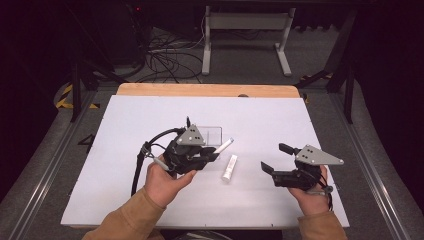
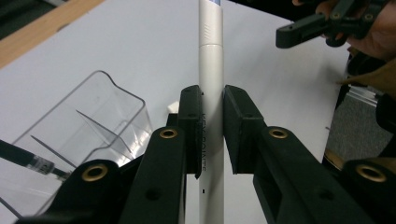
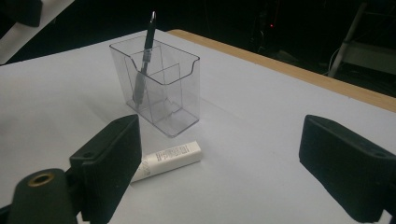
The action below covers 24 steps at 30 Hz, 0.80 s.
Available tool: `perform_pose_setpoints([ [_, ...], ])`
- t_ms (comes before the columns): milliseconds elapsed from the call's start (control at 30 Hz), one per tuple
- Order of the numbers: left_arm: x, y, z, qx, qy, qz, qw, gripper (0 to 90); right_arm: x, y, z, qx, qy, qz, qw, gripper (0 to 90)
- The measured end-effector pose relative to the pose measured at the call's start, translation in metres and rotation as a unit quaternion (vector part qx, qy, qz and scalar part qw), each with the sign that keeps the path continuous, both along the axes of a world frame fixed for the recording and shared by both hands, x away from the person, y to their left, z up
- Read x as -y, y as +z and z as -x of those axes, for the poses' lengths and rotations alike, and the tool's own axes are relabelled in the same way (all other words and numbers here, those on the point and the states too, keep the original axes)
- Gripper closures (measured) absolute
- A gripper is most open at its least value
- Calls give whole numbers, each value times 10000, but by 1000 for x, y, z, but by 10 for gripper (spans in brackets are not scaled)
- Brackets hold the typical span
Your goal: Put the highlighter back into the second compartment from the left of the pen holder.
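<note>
Tabletop point(image 1: 125, 175): we see a white sheet over a wooden board, dark room behind.
Left hand-held gripper point(image 2: 212, 116): we see it clamped on a white pen point(image 2: 211, 60) beside the clear holder point(image 3: 159, 93).
Pen axis: it runs straight along the jaws, far end pointing toward the right hand-held gripper point(image 1: 272, 159); grey print on the barrel, which we cannot read.
Right hand-held gripper: jaws wide, holding nothing.
Holder: one dark pen point(image 3: 144, 56) stands inside.
White tube point(image 3: 168, 158): flat before the holder, label too small to read.
</note>
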<state>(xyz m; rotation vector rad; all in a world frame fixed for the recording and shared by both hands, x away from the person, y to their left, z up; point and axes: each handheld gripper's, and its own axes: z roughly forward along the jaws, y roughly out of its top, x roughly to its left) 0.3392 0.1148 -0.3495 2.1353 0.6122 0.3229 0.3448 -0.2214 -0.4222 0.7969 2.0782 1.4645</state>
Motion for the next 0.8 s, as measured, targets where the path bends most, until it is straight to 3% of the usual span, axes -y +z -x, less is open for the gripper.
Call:
perform_pose_setpoints([
  [267, -5, 5, -16, -53, 21, 458, 9989, 782, -1, -1, 0, -10, 23, 10, 10000, 136],
  [467, -6, 7, -24, 90, 76, 610, 9981, 781, -1, -2, -1, -23, 30, 3, 10000, 136],
  [600, -8, 6, -32, 43, 114, 795, 9968, 782, -2, -3, -1, -43, 40, 17, 10000, 136],
  [800, -11, 8, -42, 163, 163, 919, 9955, 781, -3, -4, -1, -43, 54, 36, 10000, 135],
])
